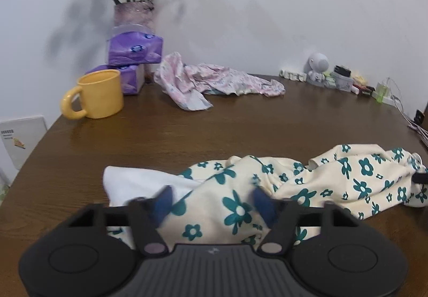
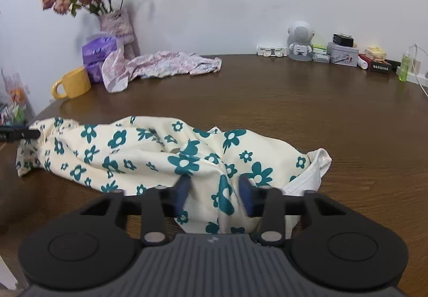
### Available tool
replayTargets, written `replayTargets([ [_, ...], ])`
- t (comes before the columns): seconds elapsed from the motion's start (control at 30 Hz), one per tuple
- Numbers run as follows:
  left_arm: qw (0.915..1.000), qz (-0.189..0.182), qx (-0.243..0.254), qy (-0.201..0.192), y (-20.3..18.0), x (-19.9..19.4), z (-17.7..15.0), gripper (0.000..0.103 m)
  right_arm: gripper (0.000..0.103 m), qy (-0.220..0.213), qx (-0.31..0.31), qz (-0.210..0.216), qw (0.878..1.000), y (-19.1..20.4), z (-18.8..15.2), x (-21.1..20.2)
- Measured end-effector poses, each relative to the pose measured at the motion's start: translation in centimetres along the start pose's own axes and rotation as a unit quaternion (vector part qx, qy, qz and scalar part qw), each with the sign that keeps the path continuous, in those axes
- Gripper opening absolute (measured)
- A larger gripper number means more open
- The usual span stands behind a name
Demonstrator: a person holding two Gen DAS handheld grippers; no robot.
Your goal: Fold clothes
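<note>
Cream cotton garment with teal flowers bunched along near edge of brown wooden counter. Soft, light, limp. My left gripper and right gripper straddle folds, seemingly not yet pinching. Better hold: white hem.

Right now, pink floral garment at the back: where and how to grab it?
Grip the pink floral garment at its flat right-hand end, coming from the open table on its right. The left end bunches against the tissue packs and yellow mug, leaving little room there.
</note>
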State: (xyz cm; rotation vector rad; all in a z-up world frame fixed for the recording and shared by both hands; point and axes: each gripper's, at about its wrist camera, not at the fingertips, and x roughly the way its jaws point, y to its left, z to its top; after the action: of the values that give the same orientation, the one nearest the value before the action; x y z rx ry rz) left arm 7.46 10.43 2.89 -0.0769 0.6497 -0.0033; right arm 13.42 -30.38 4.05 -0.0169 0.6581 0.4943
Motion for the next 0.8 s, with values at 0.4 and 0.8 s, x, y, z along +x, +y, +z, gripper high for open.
replayTargets([
  [0.4,0.9943,-0.009,-0.065,-0.084,0.3,-6.1,-1.6,0.003,0.004,-0.052,0.013,0.002,0.999,0.5,-0.1,-3.8],
  [0.8,0.9862,0.081,0.027,-0.142,-2.0,2.9,20.8,0.003,0.003,-0.112,-0.153,-0.088,0.978,3.1,18.8,3.7],
])
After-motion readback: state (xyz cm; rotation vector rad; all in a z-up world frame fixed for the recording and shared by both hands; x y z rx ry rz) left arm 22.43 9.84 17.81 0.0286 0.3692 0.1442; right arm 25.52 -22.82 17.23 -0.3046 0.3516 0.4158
